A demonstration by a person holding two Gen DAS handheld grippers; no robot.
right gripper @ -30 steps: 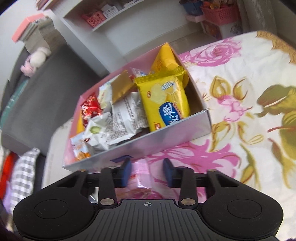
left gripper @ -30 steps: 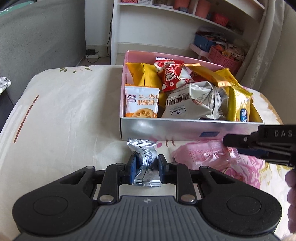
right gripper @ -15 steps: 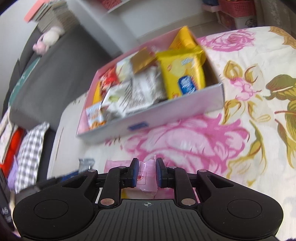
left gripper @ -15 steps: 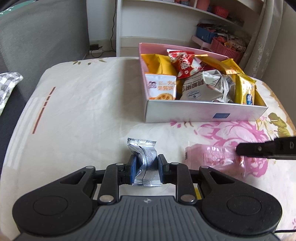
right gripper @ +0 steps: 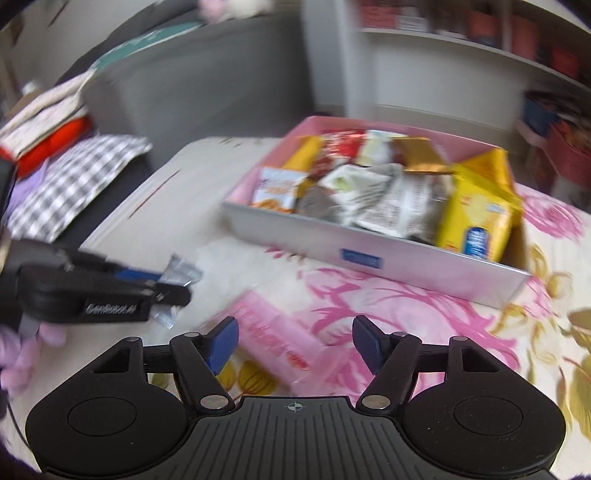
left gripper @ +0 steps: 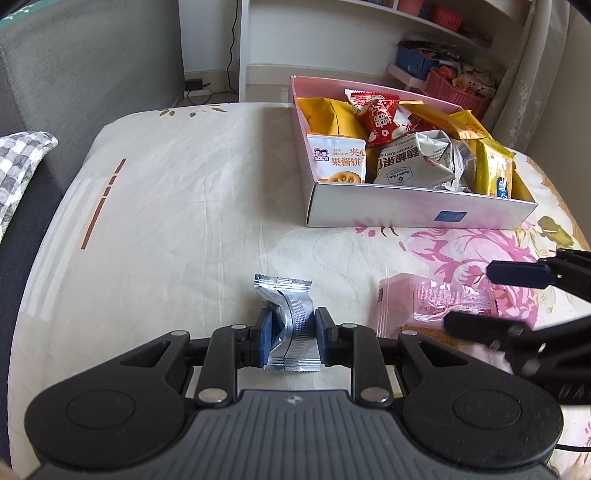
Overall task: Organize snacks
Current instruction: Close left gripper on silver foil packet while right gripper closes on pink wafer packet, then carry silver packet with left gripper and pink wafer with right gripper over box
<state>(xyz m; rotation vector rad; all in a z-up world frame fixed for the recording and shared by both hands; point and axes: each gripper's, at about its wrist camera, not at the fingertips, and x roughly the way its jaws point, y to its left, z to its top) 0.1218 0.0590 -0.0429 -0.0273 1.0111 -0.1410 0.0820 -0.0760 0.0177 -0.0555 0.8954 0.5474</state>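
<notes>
A pink box [left gripper: 417, 216] full of snack packets stands on the cloth-covered table; it also shows in the right wrist view [right gripper: 406, 267]. My left gripper [left gripper: 291, 334] is shut on a silver foil packet [left gripper: 291, 314], well in front of the box. My right gripper [right gripper: 293, 341] is open, its jaws wide apart over a pink packet [right gripper: 273, 336] lying on the floral cloth. The pink packet [left gripper: 439, 306] lies to the right of the silver one, between the right gripper's fingers [left gripper: 517, 275]. The left gripper [right gripper: 173, 291] with the silver packet [right gripper: 181, 275] shows at left.
A grey sofa [left gripper: 74, 74] with a checked cloth [left gripper: 18, 162] is at the left. White shelves [left gripper: 332, 33] and baskets [left gripper: 454, 88] stand behind the table. Bare cream cloth [left gripper: 177, 206] lies left of the box.
My right gripper was shut on the pink packet half a second ago and has opened over it. Both grippers have drawn back from the box. The left stays shut on the silver packet.
</notes>
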